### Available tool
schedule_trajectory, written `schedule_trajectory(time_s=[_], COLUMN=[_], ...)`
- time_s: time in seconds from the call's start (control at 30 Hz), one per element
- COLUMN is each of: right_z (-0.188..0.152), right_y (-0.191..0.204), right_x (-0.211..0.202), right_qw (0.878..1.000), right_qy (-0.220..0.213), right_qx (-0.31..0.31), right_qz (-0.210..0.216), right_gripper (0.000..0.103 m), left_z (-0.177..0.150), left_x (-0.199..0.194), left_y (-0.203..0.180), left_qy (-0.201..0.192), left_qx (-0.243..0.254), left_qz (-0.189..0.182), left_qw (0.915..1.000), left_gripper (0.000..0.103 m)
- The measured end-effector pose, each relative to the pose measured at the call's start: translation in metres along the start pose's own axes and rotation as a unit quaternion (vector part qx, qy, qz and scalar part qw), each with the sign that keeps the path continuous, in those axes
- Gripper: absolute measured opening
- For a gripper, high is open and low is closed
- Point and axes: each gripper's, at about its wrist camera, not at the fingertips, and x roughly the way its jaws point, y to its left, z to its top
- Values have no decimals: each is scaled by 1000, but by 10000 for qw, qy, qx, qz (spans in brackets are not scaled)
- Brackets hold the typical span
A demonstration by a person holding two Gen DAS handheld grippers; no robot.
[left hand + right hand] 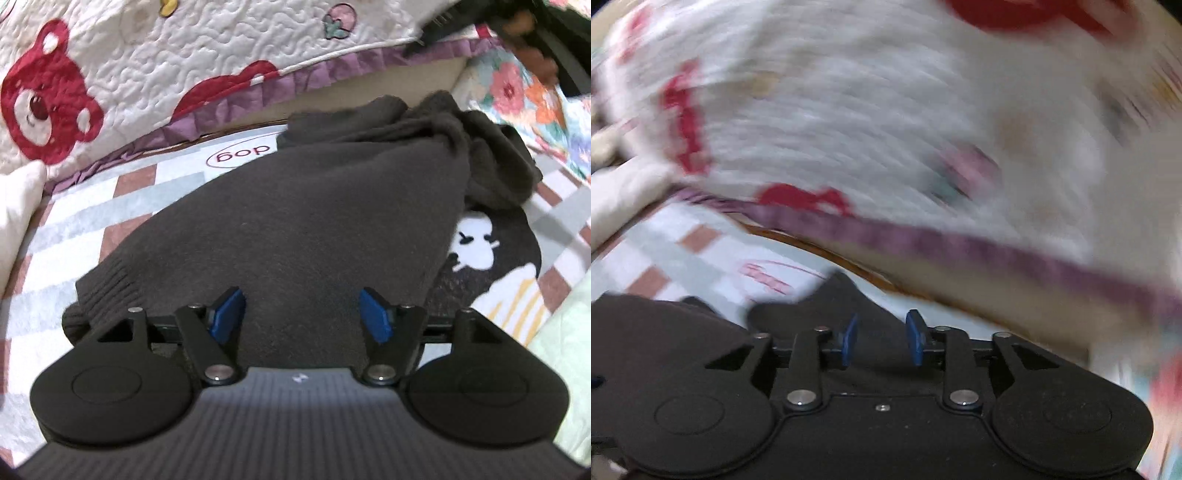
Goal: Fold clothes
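Dark brown knit sweater (280, 221), soft and floppy, lies on a checked mat (74, 236); left gripper (303, 314) spread wide above it, right gripper (882, 339) half-parted; ribbed hem (107, 291) looks grippable.

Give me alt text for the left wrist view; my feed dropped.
The left gripper hovers open over a dark grey knit sweater lying on a checked mat, its blue pads apart and gripping nothing. Behind the sweater lies a white quilt printed with red bears.
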Motion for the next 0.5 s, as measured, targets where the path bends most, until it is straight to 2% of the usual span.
schedule_trajectory(time_s=[0.1, 0.3, 0.33, 0.43, 0.5], right_z=[-34, -92, -101, -117, -126], right_y=[-51, -86, -85, -73, -56], right_x=[6, -16, -18, -13, -4], right_qw=[9953, 9841, 9821, 9712, 9624], right_qy=[241, 341, 354, 387, 488], right_qx=[926, 1740, 1850, 2189, 2294], right_qz=[-171, -28, 86, 853, 1370], right_gripper=[38, 38, 38, 43, 46], left_z=[1, 4, 3, 3, 6], left_x=[-3, -11, -10, -3, 1], left_y=[-4, -15, -18, -29, -29], left_qy=[3, -22, -4, 170, 209], left_qx=[43, 208, 282, 407, 265], left_qz=[-132, -510, -479, -146, 29], left_qw=[9999, 9985, 9985, 9989, 9994], left_gripper=[75, 76, 76, 76, 76])
